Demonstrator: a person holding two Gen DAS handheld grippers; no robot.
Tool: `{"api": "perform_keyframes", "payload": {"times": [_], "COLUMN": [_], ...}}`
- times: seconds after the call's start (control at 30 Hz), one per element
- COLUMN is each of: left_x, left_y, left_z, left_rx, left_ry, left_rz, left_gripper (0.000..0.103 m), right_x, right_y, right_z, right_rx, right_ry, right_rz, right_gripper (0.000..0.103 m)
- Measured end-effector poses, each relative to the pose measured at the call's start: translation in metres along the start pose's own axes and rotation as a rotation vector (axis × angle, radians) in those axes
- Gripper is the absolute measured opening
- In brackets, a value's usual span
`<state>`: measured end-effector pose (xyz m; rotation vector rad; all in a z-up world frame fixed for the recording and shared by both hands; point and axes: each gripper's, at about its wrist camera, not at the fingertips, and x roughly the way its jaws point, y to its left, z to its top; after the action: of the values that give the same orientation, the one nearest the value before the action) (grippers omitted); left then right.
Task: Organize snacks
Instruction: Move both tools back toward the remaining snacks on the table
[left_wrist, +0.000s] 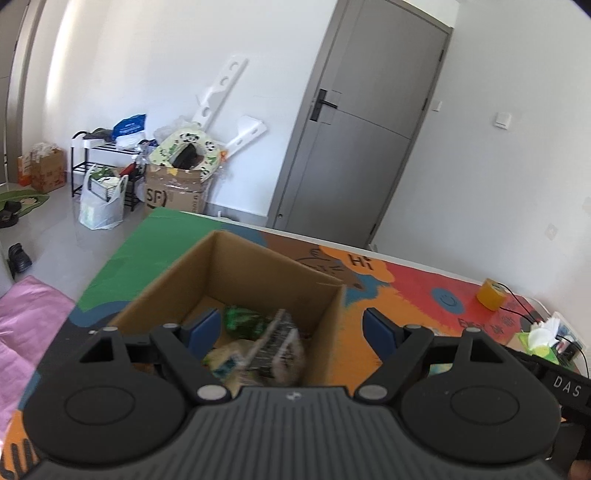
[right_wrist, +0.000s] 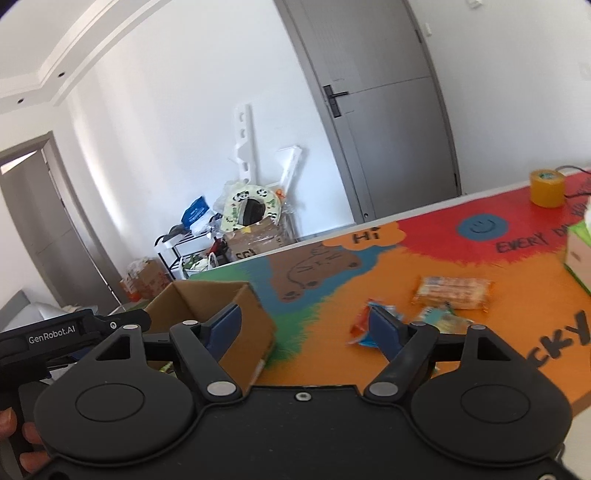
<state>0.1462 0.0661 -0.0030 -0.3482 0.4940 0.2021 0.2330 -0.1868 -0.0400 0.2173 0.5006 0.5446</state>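
An open cardboard box (left_wrist: 258, 273) stands on the colourful table mat (left_wrist: 406, 295). Inside it lie a green packet (left_wrist: 242, 320) and a blurred packet with a barcode (left_wrist: 276, 345). My left gripper (left_wrist: 291, 328) hangs open above the box, its blue pads wide of both packets. In the right wrist view the box (right_wrist: 243, 314) is at the left. My right gripper (right_wrist: 304, 326) is open over the mat with nothing between its pads. Beyond it lie a long orange packet (right_wrist: 452, 291), an orange and blue packet (right_wrist: 360, 326) and a greenish packet (right_wrist: 441, 317).
A yellow tape roll (right_wrist: 546, 188) and a tissue box (right_wrist: 580, 254) sit at the table's far right, with black cables (left_wrist: 517, 302) near them. The far table edge (left_wrist: 295, 232) faces a grey door (left_wrist: 362, 140) and floor clutter. Pink cloth (left_wrist: 26, 317) lies left.
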Motion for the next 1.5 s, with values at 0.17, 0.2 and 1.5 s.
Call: {"api": "perform_keyframes", "payload": {"times": [0.17,0.2,1.5], "left_x": [0.008,0.008,0.149], "left_y": [-0.020,-0.024,-0.120], "left_z": [-0.005,-0.006,-0.043], "left_rx": [0.021,0.028,0.152], "left_ry": [0.021,0.021,0.151], "left_rz": [-0.010,-0.011,-0.016], "left_gripper": [0.083,0.083,0.048], "right_x": [-0.004,-0.004,0.083], "right_y": [-0.021,-0.024,-0.115], "right_z": [0.000,0.000,-0.007], "right_rx": [0.023,0.027,0.166], "right_ry": [0.007,0.005,0.154], "right_rz": [-0.022,-0.025,-0.115], "right_gripper": [0.076,0.076,0.065]}}
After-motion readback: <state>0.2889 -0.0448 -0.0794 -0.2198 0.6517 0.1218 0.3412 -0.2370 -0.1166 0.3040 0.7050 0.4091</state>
